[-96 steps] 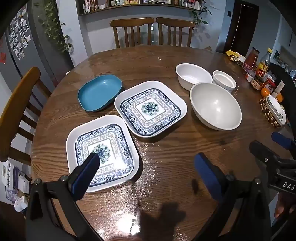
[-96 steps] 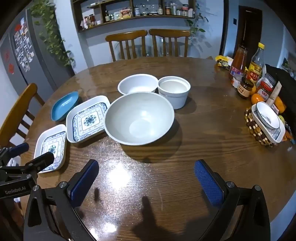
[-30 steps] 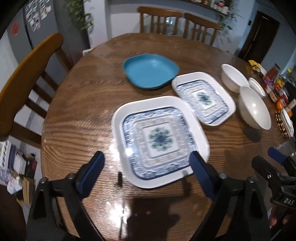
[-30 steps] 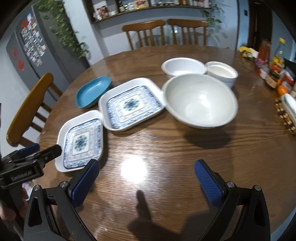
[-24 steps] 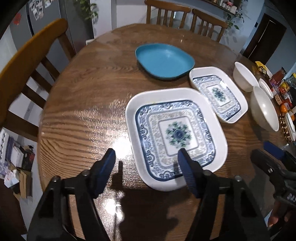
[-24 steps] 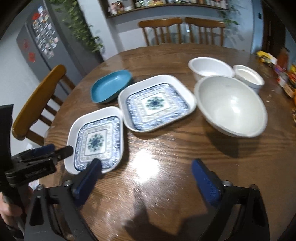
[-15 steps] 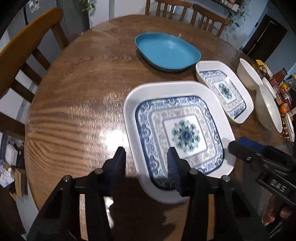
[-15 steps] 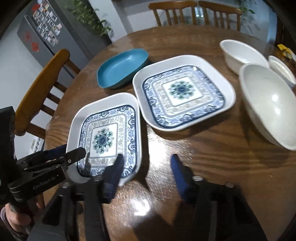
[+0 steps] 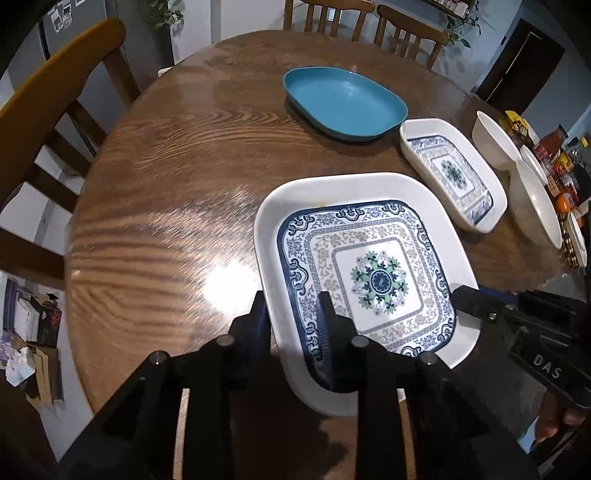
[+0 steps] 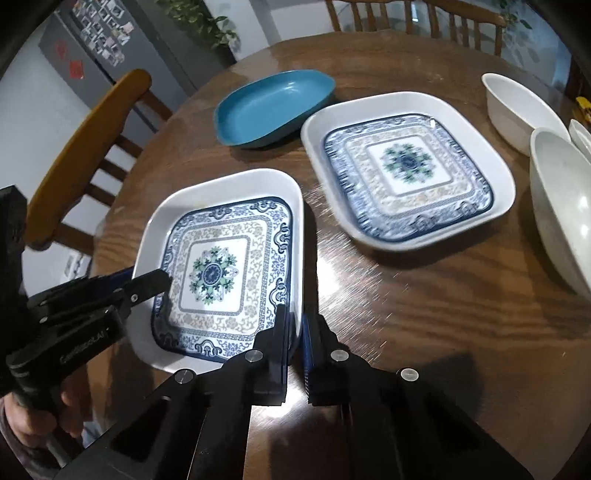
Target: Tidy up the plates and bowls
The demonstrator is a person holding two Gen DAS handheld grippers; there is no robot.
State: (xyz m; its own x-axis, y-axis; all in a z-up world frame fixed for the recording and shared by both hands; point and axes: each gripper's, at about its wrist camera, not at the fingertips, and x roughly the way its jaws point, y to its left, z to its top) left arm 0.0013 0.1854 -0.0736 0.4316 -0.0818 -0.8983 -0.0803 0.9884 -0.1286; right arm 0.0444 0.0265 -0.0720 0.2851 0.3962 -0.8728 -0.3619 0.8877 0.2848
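A square white plate with a blue pattern lies at the near edge of the round wooden table. My left gripper is shut on its near left rim. My right gripper is shut on its near right rim; the plate also shows in the right wrist view. A second patterned square plate lies beyond it, with a blue oval dish behind. White bowls stand at the right.
Wooden chairs stand at the left and at the far side. Bottles and jars crowd the table's right edge. Boxes lie on the floor at the left.
Both grippers have moved in to the near patterned plate and closed on its rim, the left on one near corner, the right on the other.
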